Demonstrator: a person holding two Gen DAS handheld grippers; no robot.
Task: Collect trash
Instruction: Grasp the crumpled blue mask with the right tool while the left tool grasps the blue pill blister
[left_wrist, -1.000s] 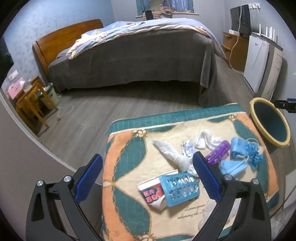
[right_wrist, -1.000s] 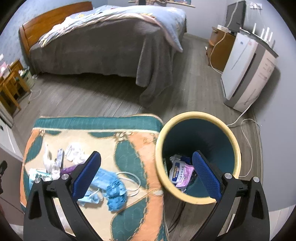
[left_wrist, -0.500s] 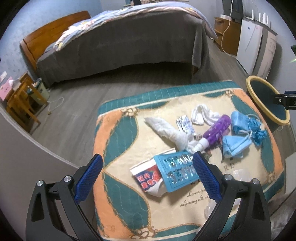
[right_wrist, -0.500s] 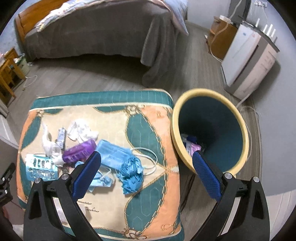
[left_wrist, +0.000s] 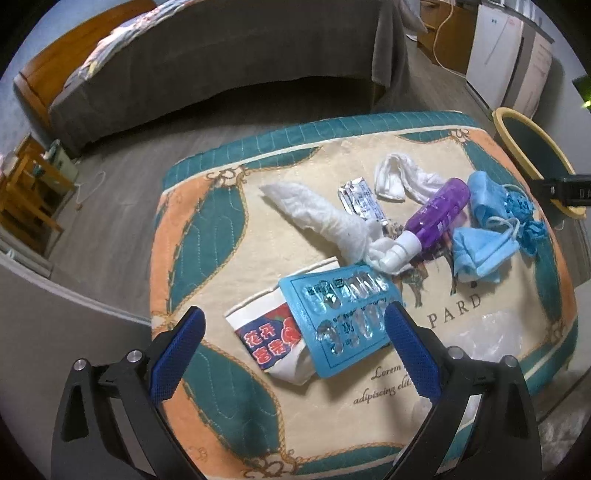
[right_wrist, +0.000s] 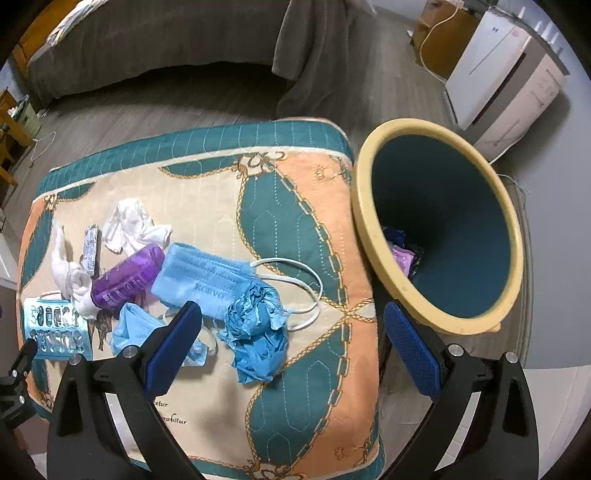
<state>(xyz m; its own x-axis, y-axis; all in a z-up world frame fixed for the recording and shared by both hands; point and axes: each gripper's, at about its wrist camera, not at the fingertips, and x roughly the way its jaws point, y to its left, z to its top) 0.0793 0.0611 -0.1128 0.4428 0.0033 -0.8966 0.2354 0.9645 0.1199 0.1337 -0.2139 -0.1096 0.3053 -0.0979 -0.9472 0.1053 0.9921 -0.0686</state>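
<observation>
Trash lies on a patterned cushion (left_wrist: 207, 236). My left gripper (left_wrist: 291, 345) is open, just above a blue blister pack (left_wrist: 340, 314) and a red-printed white wrapper (left_wrist: 266, 339). Beyond lie a white tissue (left_wrist: 317, 214), a foil packet (left_wrist: 360, 199), a purple bottle (left_wrist: 436, 218) and blue face masks (left_wrist: 480, 251). My right gripper (right_wrist: 291, 349) is open above a crumpled blue glove (right_wrist: 258, 328) and a blue mask (right_wrist: 199, 280). The yellow-rimmed teal bin (right_wrist: 373, 229) stands right of the cushion (right_wrist: 295, 206) with some trash inside.
A bed with a grey cover (left_wrist: 221, 48) stands behind the cushion. A white appliance (right_wrist: 506, 74) and a wooden cabinet (right_wrist: 439, 26) are at the back right. A small wooden table (left_wrist: 26, 192) is at the left. A clear plastic bag (left_wrist: 487, 332) lies on the cushion's near right.
Both grippers have moved down and closer to the cushion. The right one has swung left from over the bin to over the blue glove. Both stay open.
</observation>
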